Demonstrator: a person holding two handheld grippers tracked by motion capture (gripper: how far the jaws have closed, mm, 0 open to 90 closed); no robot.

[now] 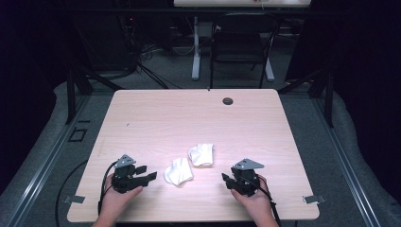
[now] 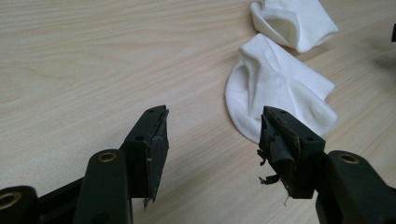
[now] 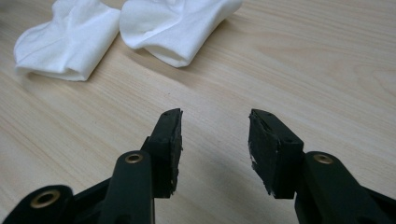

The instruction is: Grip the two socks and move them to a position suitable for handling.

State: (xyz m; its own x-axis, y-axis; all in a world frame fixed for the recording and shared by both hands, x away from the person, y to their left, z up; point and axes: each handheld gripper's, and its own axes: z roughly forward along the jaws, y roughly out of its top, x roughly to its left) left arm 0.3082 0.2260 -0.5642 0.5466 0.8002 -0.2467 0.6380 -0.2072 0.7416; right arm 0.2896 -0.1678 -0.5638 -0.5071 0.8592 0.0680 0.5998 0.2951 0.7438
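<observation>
Two white socks lie crumpled side by side on the light wooden table (image 1: 198, 118). One sock (image 1: 178, 171) (image 2: 280, 88) (image 3: 70, 39) is nearer the front edge. The other sock (image 1: 201, 154) (image 2: 294, 21) (image 3: 180, 25) lies just beyond it to the right. My left gripper (image 1: 150, 177) (image 2: 215, 119) rests low over the table left of the socks, open, with its right jaw close to the nearer sock's edge. My right gripper (image 1: 226, 179) (image 3: 215, 116) sits right of the socks, open over bare wood. A hand holds each gripper.
A round cable hole (image 1: 228, 100) sits near the table's far edge. Beyond the table stand a dark chair (image 1: 241, 42) and a white table leg (image 1: 196, 47). Metal clips (image 1: 75, 199) (image 1: 314, 198) mark the front corners. Cables trail from the left gripper off the front edge.
</observation>
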